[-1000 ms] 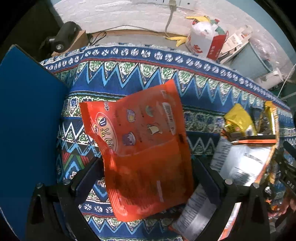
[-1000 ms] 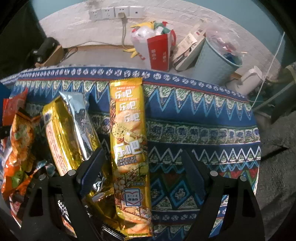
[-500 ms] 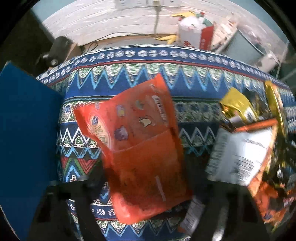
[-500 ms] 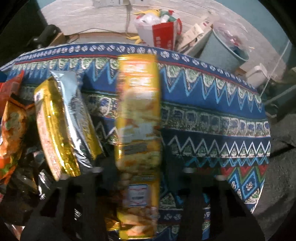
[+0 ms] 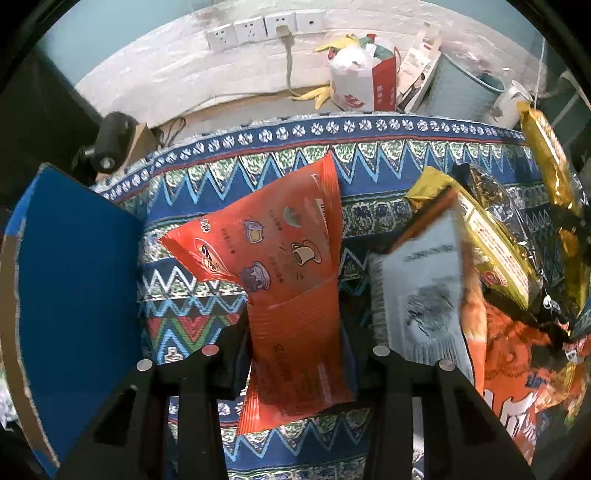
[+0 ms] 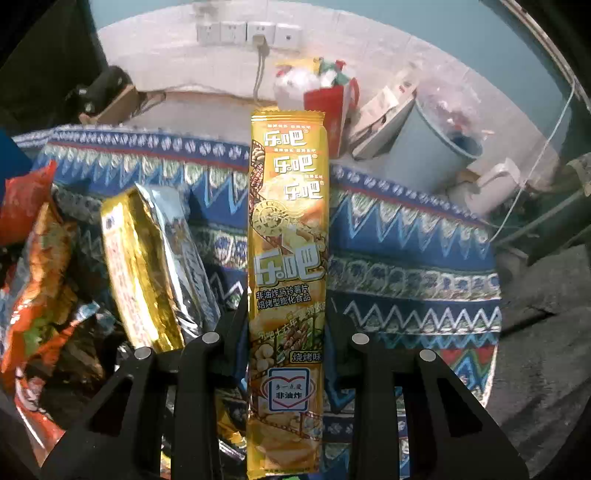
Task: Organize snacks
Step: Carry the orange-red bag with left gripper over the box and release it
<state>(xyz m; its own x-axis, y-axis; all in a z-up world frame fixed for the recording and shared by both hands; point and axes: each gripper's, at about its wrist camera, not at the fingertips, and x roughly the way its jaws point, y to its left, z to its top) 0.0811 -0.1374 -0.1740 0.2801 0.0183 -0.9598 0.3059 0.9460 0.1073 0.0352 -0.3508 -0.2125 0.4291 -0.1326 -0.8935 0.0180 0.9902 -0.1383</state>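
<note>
1. My left gripper: jaws closing, both pads against the orange snack pouch, which stands up above the patterned tablecloth.
2. My right gripper: clamped tight on the long yellow chip packet, held upright.
3. Snack pile: gold and silver packs lie between both grippers.
4. Blue box: left of the pouch.

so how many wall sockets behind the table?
4, in one row on the white wall: first socket, second socket, third socket with a grey plug in it, and fourth socket. More could sit outside the frame.
</note>
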